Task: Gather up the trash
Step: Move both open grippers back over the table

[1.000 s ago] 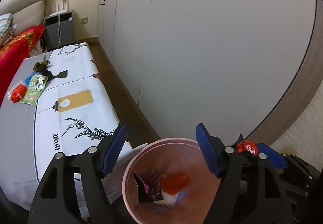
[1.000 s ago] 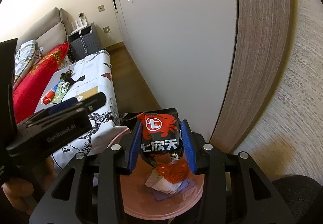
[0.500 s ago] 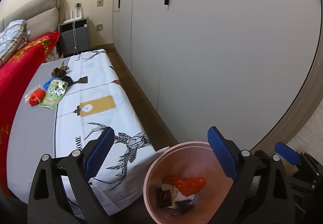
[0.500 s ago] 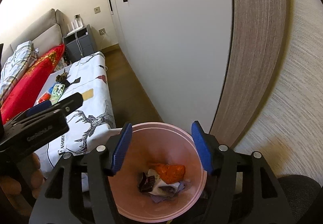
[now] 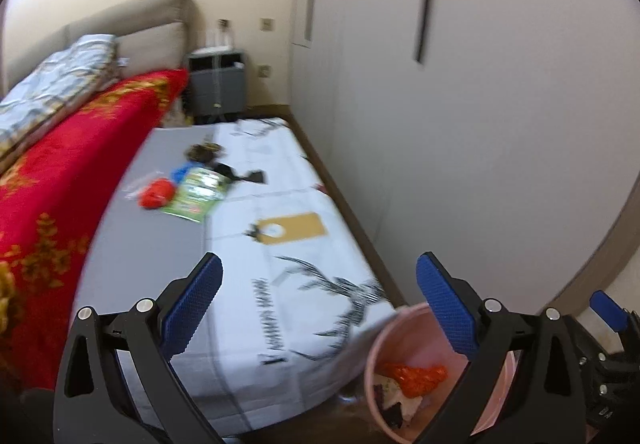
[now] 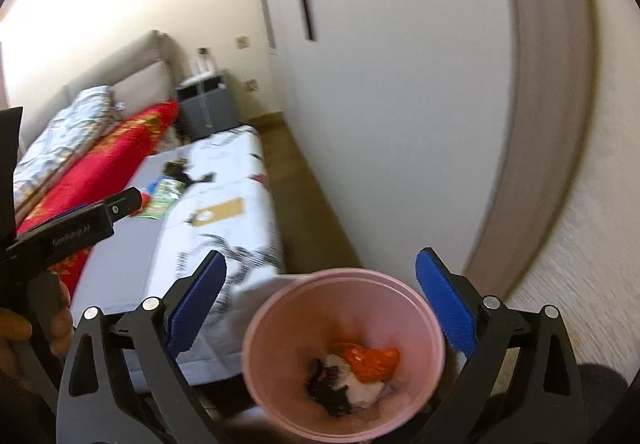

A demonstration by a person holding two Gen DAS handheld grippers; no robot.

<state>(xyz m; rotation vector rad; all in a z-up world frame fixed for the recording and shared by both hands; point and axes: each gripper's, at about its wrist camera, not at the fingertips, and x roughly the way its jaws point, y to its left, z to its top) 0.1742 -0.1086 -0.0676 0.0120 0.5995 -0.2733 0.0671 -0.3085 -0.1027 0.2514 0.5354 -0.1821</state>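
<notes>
A pink bin (image 6: 280,308) stands on the floor at the foot of the bed, with an orange wrapper (image 6: 370,360) and dark and white trash in it; it also shows in the left wrist view (image 5: 384,340). My right gripper (image 6: 320,304) is open and empty above the bin. My left gripper (image 5: 318,304) is open and empty, over the bed's end to the left of the bin. Further up the bed lie a green packet (image 5: 194,196), a red wrapper (image 5: 158,194), a blue piece (image 5: 180,172) and a dark crumpled piece (image 5: 202,152).
A white sheet with black prints (image 5: 288,228) covers the bed's right side. A red blanket (image 5: 60,164) lies on the left. A grey nightstand (image 5: 216,84) stands at the far end. White wardrobe doors (image 5: 460,124) run along the right, with a narrow wooden floor strip (image 6: 316,204) between.
My right gripper opened and dropped the black and red packet into the bin. My left gripper swung left and up toward the bed and the trash on it.
</notes>
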